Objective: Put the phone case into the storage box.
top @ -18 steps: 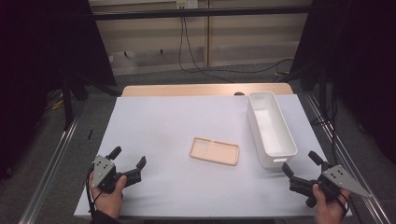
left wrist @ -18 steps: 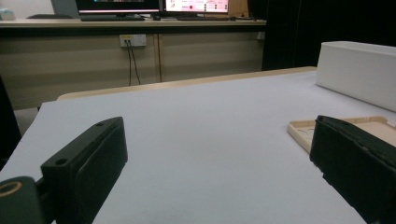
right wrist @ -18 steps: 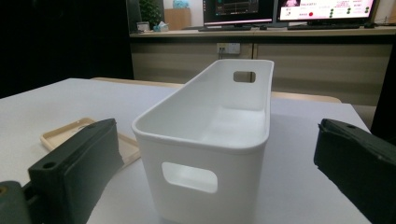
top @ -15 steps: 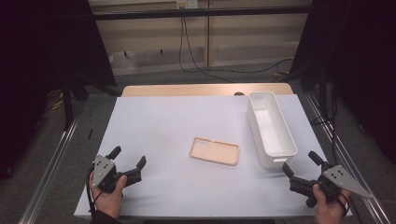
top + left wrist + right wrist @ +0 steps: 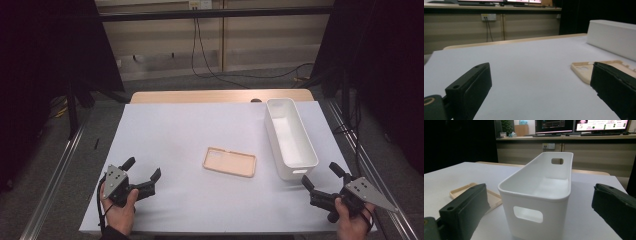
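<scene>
Left gripper (image 5: 144,169) sits low at the near left of the table (image 5: 165,130), jaws spread wide, nothing between them. In the left gripper view the phone case (image 5: 596,68) lies ahead and to the right, well apart from the jaws.

Phone case (image 5: 229,162) lies flat, hollow side up, mid-table, just left of the white bin (image 5: 290,137) and not touching it. The bin looks empty from the right gripper view, where its near end wall (image 5: 534,212) faces the camera.

Right gripper (image 5: 323,175) rests at the near right, jaws likewise wide apart and empty, just short of the bin's near end.

Risks, as judged:
- Case is thin and flat on a smooth sheet; a jaw coming in level would likely push it along rather than get under its rim.
- A push to the right would jam it against the bin wall.
- Right gripper sits close to the bin; a careless swing toward the case could knock the bin askew.
</scene>
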Available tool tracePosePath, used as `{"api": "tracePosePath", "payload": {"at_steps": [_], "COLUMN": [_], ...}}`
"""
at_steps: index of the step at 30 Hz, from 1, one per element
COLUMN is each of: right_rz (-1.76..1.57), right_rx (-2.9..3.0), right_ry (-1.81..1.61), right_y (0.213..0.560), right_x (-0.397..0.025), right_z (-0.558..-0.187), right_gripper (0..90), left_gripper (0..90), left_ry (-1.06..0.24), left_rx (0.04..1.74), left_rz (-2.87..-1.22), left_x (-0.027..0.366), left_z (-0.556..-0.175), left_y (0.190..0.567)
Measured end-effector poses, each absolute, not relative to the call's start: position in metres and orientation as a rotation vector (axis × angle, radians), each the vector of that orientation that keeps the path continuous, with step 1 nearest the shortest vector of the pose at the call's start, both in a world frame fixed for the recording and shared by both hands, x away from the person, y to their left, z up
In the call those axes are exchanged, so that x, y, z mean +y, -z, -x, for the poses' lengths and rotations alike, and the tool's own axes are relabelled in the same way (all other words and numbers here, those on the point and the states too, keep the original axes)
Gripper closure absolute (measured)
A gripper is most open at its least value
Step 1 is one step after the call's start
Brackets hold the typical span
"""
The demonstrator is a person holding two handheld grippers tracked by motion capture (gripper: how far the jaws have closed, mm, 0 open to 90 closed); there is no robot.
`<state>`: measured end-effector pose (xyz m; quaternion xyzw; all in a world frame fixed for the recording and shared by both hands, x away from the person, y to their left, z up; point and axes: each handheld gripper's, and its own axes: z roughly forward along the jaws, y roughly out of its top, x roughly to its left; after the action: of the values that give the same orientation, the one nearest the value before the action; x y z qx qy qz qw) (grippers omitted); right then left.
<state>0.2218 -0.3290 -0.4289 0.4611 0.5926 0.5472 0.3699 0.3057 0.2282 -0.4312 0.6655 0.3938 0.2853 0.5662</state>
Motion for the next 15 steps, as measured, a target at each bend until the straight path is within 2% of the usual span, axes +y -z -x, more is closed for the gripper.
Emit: {"api": "tracePosePath", "payload": {"at_steps": [9,15], "right_rz": [-1.182,-1.184], "right_rx": [1.519,1.523], "right_ry": [-1.403,-1.400], "right_y": [0.429,0.429], "right_x": [-0.328,-0.328], "right_z": [-0.221,-0.222], "right_gripper": [0.0,0.0], "left_gripper": [3.4,2.9], "left_ry": [-0.608,-0.608], "left_rx": [0.910,0.840], "left_rz": [-1.547,-1.581], "left_x": [0.225,0.218], "left_z": [-0.304,-0.300], "left_y": [0.429,0.424]}}
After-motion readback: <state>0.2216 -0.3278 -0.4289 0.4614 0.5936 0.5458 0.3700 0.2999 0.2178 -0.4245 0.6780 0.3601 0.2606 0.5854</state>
